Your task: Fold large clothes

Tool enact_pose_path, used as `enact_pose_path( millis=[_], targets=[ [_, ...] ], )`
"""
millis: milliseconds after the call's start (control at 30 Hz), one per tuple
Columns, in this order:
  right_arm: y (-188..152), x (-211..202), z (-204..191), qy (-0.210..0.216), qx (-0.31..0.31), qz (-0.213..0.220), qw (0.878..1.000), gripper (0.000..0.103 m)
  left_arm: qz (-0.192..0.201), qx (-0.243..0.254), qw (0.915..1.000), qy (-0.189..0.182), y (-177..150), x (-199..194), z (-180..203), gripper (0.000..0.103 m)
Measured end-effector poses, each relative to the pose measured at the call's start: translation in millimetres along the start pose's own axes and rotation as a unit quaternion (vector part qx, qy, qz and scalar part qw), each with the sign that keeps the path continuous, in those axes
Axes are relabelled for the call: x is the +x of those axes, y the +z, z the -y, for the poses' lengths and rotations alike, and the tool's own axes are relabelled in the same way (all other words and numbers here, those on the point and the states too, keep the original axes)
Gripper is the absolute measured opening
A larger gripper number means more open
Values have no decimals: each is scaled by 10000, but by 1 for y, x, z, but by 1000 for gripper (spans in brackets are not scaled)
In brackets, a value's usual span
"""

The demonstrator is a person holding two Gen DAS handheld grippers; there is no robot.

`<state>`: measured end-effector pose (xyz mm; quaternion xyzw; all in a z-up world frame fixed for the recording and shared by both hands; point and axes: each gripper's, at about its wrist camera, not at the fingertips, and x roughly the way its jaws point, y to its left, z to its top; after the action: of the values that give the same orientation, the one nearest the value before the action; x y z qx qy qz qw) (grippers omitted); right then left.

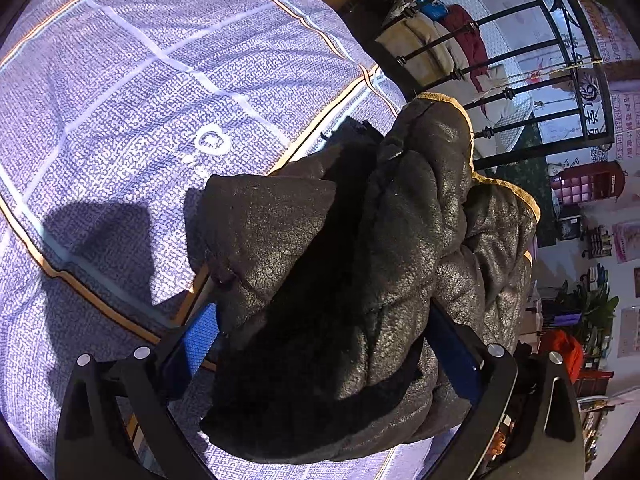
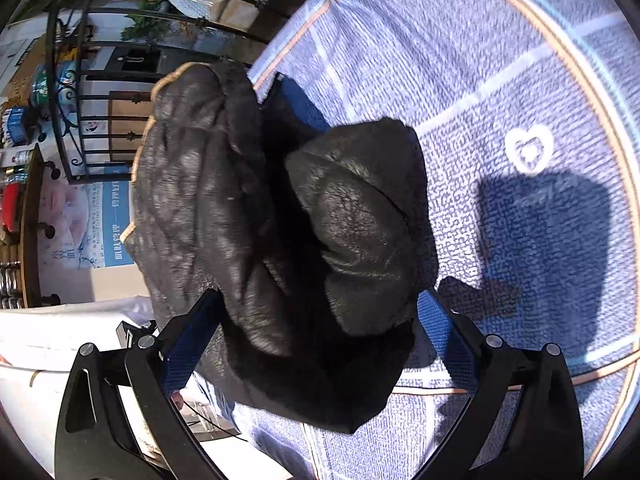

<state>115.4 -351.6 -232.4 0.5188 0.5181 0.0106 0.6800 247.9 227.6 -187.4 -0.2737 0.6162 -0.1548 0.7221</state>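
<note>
Clearly the dark fleece garment (image 1: 360, 280) hangs bunched in the air above the blue patterned bedspread (image 1: 120, 100), gripped from two places so that its weight can be spread and the cloth opened out for a fold. Its pale tan trim (image 1: 500, 184) runs along the edge farthest from the bedspread, toward the black metal railing (image 1: 520, 60). The left gripper (image 1: 320, 360) has a thick wad of the garment wedged between its blue-padded fingers (image 1: 200, 340), jaws held fairly wide apart by the bulk of cloth they clamp. The right gripper (image 2: 320, 340) does the same on another bunch of the garment (image 2: 280, 240), its blue pads (image 2: 444, 340) pressed against folds on either side. Both grips sit deep in the fabric rather than at an edge, which I judge makes a neat fold harder: a corner or hem would probably need finding first. Beneath the garment a shadow (image 2: 540, 220) falls on the bedspread near a white heart motif (image 2: 528, 152), suggesting the cloth is lifted clear of it. The bedspread seems the intended folding surface.
</note>
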Motion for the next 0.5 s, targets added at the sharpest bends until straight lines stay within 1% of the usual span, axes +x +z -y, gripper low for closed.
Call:
enact_pose_path(
  millis=[67, 167, 333, 400, 500],
  targets=[
    [2, 6, 1, 119, 56, -20, 9999, 97, -95, 9, 9999, -51, 2, 5, -2, 98],
    [7, 14, 1, 68, 11, -82, 9999, 97, -148, 3, 9998, -137, 5, 9, -4, 98],
    [15, 20, 7, 65, 41, -176, 9998, 98, -250, -156, 9992, -285, 9, 24, -8, 98],
    [16, 24, 8, 70, 95, -147, 9998, 98, -218, -190, 9992, -260, 10, 28, -6, 98],
    [19, 31, 4, -35, 158, -57, 9999, 98, -101, -151, 9998, -115, 9, 28, 3, 98]
  ],
)
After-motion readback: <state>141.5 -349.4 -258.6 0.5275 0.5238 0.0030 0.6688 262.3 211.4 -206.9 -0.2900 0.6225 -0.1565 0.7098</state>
